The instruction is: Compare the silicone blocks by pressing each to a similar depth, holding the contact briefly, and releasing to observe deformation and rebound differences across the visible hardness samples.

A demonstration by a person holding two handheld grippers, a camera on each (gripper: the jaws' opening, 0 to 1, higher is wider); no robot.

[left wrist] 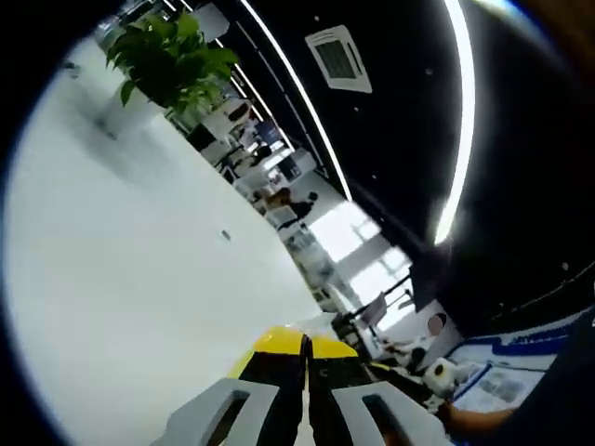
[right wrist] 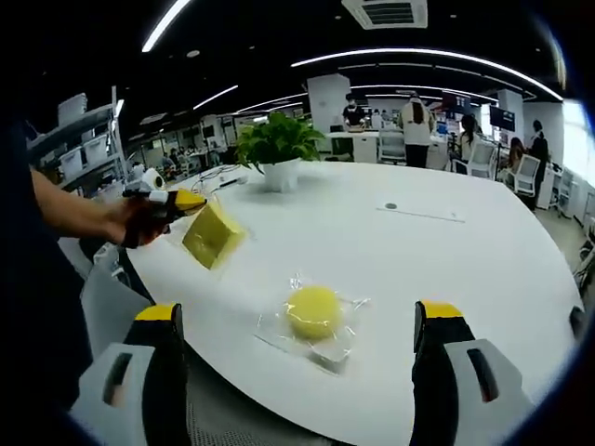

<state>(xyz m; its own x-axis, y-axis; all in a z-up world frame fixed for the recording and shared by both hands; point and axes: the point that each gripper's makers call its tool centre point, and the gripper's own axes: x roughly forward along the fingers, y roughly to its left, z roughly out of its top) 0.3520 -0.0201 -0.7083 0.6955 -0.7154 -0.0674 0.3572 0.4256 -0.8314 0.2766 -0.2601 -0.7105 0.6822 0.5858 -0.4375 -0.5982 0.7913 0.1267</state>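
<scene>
White round table (right wrist: pixel 483 269) in an open office w/ a potted plant (right wrist: pixel 277 149) near its far edge; in the right gripper view a round yellow silicone block (right wrist: pixel 313 310), inside a clear plastic bag (right wrist: pixel 327 346), lies on the table near the front edge, roughly between the right gripper (right wrist: pixel 304 321)'s two yellow-tipped jaws, which stand wide apart and hold nothing. At left of that view the person's hand (right wrist: pixel 130 221) holds the left gripper (right wrist: pixel 189 202) above the table, its jaws pinched onto a flat yellow square block (right wrist: pixel 213 235), also bagged, which hangs tilted in the air, clear of the tabletop. In the left gripper view the left gripper's own jaws sit nearly together w/ a yellow edge showing just beyond the tips; camera is rolled, table and plant slant across the frame.

Step in hand, as judged: squeeze test on the square sample. To do it well: keep the pinch modest and steady; hold briefly; let go slowly to watch rebound; then give the round block about the same depth, approx centred betw. the right jaws, so the bag doesn't slip.
</scene>
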